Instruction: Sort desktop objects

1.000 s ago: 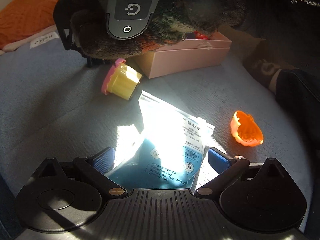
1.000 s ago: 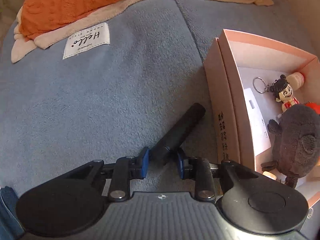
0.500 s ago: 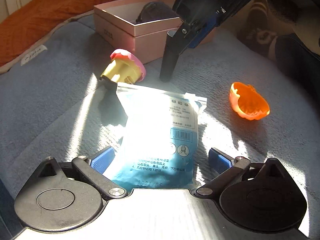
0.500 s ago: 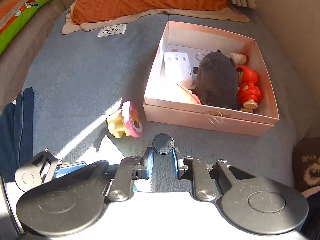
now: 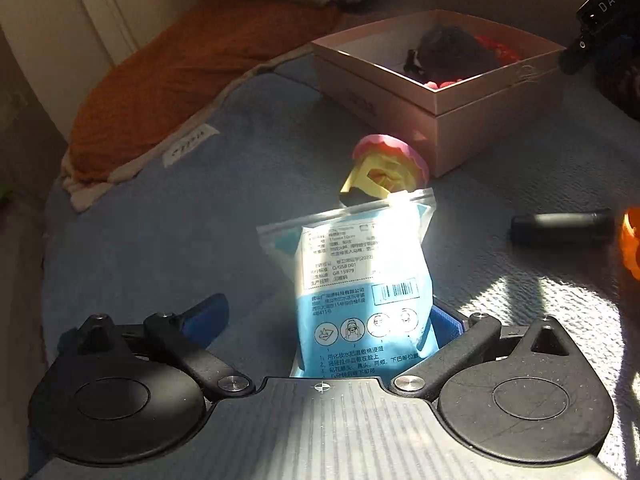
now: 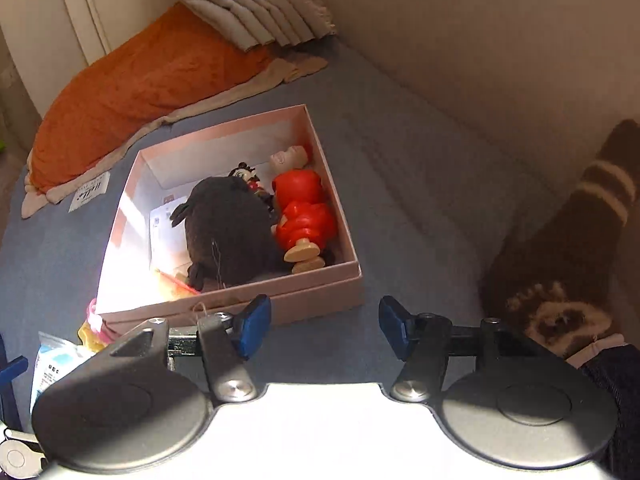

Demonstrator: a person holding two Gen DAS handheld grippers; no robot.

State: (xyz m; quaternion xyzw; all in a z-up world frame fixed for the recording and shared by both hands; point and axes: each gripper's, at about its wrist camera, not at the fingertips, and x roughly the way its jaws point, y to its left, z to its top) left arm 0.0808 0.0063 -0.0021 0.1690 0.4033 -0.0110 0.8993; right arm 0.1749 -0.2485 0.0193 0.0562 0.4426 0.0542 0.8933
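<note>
Released since half a second ago: black cylinder out from between the fingers of the right gripper, now spread wide with nothing between, and lying flat on the grey-blue blanket beside the orange shell. Lifted and tilted upright meanwhile: blue wipes packet, leaning against the right finger of the left gripper, jaws wide apart, left pad clear of it. Farther out, yellow-and-pink cupcake toy just behind the packet, then the pink box holding a dark plush toy and a red figurine.
</note>
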